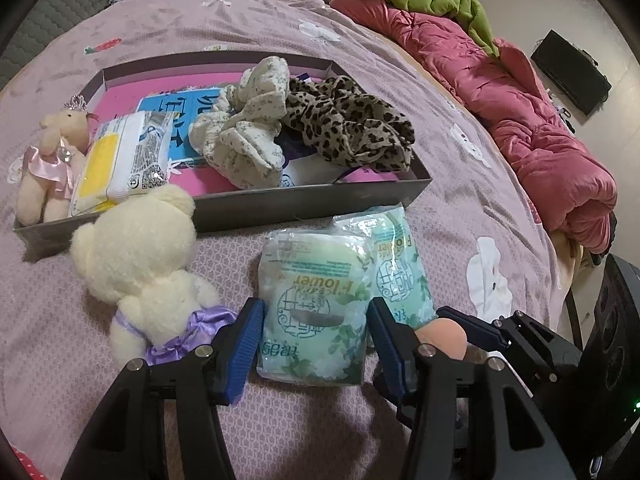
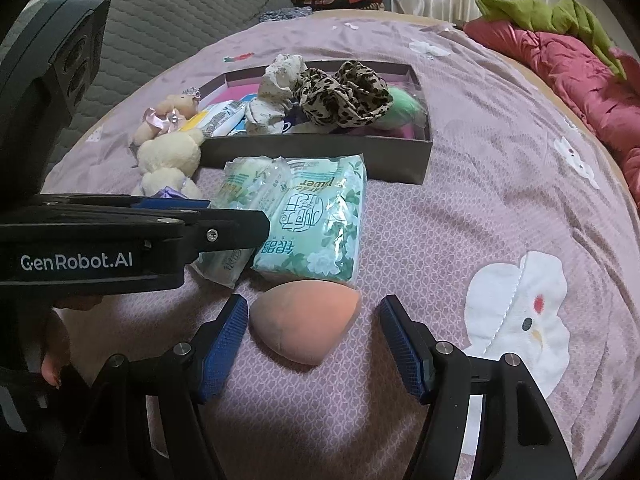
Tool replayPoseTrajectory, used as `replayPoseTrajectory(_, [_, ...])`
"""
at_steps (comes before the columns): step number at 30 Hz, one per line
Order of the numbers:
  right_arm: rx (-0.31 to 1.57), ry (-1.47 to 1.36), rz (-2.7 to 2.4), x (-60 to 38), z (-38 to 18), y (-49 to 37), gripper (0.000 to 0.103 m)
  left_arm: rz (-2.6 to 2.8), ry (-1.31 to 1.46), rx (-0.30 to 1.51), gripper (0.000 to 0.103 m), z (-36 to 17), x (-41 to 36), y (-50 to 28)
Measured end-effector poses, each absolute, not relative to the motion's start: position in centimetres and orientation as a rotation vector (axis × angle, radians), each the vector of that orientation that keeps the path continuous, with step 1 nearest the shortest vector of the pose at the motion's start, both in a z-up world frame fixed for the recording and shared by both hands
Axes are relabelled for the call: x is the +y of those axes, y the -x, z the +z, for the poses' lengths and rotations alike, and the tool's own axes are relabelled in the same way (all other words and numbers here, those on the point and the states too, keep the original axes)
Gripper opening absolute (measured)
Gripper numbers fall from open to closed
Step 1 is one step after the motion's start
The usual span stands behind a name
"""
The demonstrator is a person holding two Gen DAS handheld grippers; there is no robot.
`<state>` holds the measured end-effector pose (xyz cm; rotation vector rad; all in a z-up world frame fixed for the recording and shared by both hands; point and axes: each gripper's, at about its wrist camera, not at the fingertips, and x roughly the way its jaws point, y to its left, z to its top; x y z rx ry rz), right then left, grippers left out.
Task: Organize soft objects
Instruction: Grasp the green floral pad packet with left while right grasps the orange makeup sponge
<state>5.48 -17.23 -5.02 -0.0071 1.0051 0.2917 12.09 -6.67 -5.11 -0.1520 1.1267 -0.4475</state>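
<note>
Blue ribbed pads of the left hand-held gripper [image 1: 316, 344] standing apart, straddling the nearer green tissue pack [image 1: 314, 316] on the bed [image 1: 460, 208] — seemingly lining up a pinch, not yet pressing. Right hand-held gripper [image 2: 312, 344] likewise spread wide around the peach sponge [image 2: 302, 322]. Crinkling in glossy wrap, lying just before the grey box [image 1: 312, 204] — presumably heading there.
</note>
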Motion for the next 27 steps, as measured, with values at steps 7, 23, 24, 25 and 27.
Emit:
replayPoseTrajectory(7, [1.013,-0.006,0.309,-17.3,-5.2,-5.6,0.061,-0.446,0.163,1.139,0.054,-5.4,-6.5,-12.2])
replayPoseTrajectory(23, [0.954,-0.04,0.308,-18.1,-3.7,-4.9,0.054,-0.45,0.189,1.138,0.05,-6.0,-6.8,-12.3])
replayPoseTrajectory(24, [0.949,-0.044,0.306,-18.2,-3.6,-4.8,0.054,-0.45,0.189,1.138,0.049,-6.0,-6.8,-12.3])
replayPoseTrajectory(25, [0.939,-0.049,0.303,-18.3,-3.4,-4.8,0.054,-0.453,0.19,1.139,0.048,-6.0,-6.8,-12.2])
replayPoseTrajectory(27, [0.93,-0.059,0.297,-18.7,-3.1,-4.7,0.054,-0.449,0.197,1.135,0.047,-5.8,-6.7,-12.1])
